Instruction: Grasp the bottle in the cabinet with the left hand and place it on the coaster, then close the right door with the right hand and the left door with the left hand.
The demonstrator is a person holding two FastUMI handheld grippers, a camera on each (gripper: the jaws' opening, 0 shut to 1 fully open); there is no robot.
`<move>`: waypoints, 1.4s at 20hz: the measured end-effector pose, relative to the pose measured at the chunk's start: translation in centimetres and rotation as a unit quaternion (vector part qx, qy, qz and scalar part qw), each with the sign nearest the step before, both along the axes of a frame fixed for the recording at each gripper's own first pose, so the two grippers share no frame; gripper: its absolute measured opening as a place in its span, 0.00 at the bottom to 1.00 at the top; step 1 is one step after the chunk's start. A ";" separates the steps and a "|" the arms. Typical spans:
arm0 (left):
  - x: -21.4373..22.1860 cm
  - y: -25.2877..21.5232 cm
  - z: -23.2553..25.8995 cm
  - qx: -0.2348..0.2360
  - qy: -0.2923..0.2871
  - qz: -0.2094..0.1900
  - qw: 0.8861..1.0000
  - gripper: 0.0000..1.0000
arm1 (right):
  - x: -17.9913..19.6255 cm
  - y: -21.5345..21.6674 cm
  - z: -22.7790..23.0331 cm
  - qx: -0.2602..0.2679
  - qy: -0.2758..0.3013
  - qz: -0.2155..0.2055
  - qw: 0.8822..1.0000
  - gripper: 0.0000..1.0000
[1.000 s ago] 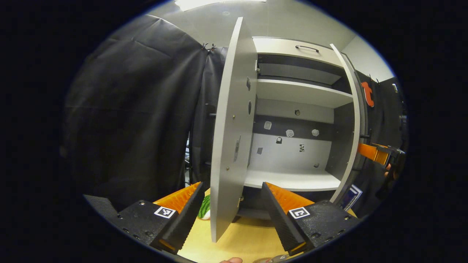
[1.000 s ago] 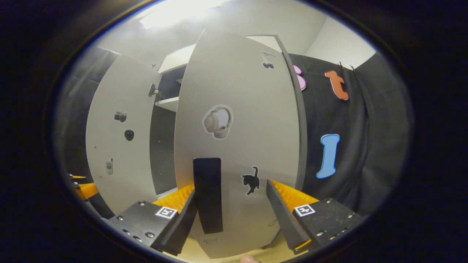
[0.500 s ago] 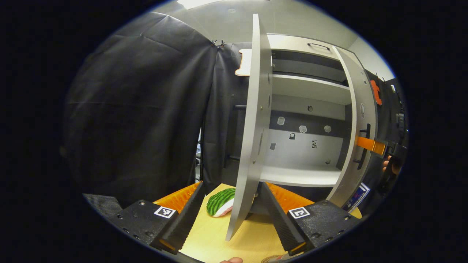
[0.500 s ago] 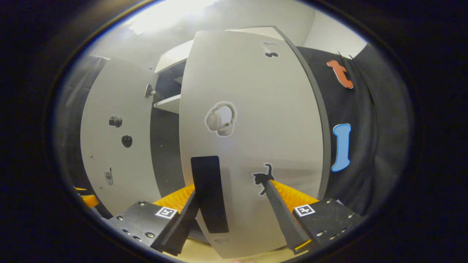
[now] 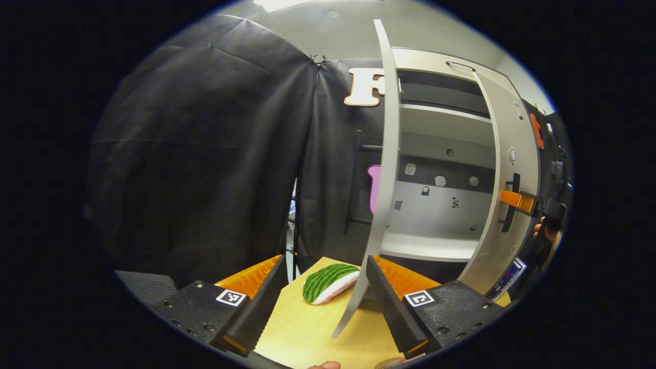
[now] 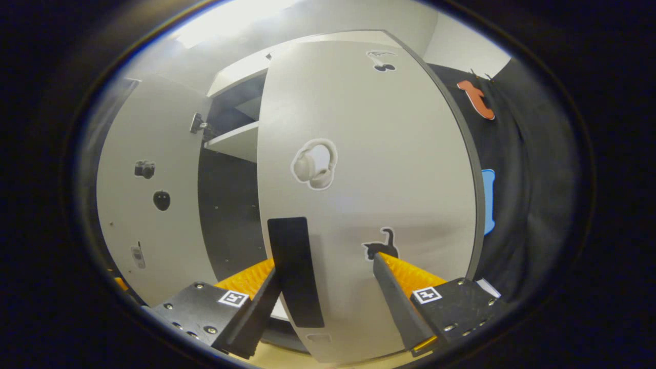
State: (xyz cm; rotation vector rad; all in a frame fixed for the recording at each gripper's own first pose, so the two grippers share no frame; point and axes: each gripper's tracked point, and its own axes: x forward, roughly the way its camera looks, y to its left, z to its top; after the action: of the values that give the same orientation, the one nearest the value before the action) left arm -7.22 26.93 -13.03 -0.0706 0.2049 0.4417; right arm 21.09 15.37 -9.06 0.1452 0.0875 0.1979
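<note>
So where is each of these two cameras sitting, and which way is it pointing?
Left gripper view: rides the left gripper, facing the pale grey cabinet's left door edge-on, shelves beyond; a fingertip shows at the bottom edge.
Right gripper view: rides the right gripper, facing the grey right door and its black handle.
Shared: both doors and the open cabinet; the left gripper view also catches the right gripper at that handle.
</note>
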 end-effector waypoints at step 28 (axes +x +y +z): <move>6.8 -5.3 1.6 -0.013 -0.020 -0.188 0.982 0.92 | -1.9 -1.5 1.6 -0.058 -0.062 -0.039 0.996 1.00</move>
State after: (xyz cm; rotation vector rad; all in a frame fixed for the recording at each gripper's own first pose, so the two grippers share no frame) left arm -0.45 21.60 -11.47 -0.0641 0.1787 0.0604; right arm 19.21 13.89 -7.46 0.0194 -0.0307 0.1231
